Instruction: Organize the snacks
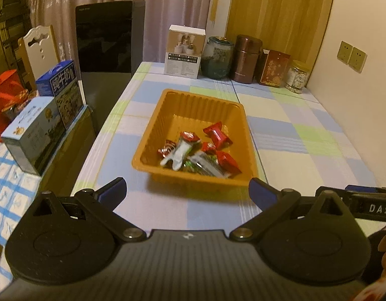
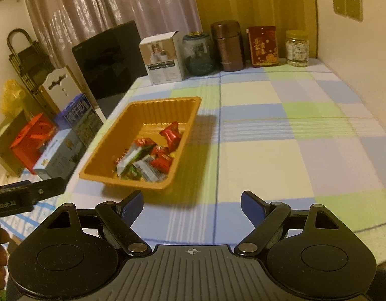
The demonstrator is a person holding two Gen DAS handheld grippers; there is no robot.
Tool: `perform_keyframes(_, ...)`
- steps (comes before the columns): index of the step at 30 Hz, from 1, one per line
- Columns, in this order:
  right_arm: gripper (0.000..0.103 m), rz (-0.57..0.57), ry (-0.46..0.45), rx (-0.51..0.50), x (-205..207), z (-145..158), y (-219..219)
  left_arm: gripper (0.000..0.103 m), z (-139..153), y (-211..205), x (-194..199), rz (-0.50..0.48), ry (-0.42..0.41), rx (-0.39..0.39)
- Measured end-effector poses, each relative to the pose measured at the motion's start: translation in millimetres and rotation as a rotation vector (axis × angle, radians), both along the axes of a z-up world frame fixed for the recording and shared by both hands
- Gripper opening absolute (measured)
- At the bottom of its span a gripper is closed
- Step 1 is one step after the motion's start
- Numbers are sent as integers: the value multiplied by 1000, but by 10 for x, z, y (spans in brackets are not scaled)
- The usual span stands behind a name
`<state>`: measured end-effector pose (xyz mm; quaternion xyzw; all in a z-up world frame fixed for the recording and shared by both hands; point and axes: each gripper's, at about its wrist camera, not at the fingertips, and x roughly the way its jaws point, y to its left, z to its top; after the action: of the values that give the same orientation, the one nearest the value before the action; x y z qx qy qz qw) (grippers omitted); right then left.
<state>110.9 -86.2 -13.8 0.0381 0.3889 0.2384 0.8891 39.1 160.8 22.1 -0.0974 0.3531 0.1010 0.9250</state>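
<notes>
orange tray (image 1: 152, 135) on the checked tablecloth (image 1: 293, 135) holds all visible wrapped snacks (image 1: 200, 150), none loose on the cloth, so sorting appears complete; left gripper (image 1: 187, 192) and right gripper (image 2: 192, 205) both stand apart, empty, short of the tray.

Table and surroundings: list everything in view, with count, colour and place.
tray: one, orange, mid-table
snacks: several, mostly red, some white-green, inside tray
tablecloth: one, blue-green-white check, covering table
white box: one, back row
jar: one, dark green glass, back row
canister: one, brown, back row
red box: one, back row
clear jar: one, yellow lid, back right
milk cartons: two, blue, left
left hand-held gripper: open, empty
right hand-held gripper: open, empty
</notes>
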Motion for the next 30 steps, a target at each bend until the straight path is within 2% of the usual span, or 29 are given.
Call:
perform_keyframes(2, 84, -7, -6, -31, -88, 21, -17, 103, 12, -45, -97, 6, 11, -1)
perform_keyframes(6, 84, -2, -17, -32, -251, 81, -59, 103, 39, -100, -237, 10, 35, 2)
perform_keyframes(15, 84, 15, -48, -51, -590, 199, -132, 103, 169, -284, -531, 13, 44, 78)
perform_keyframes(30, 84, 19, -44, -50, -758, 244, -201, 103, 238, -518, -658, -14, 43, 110)
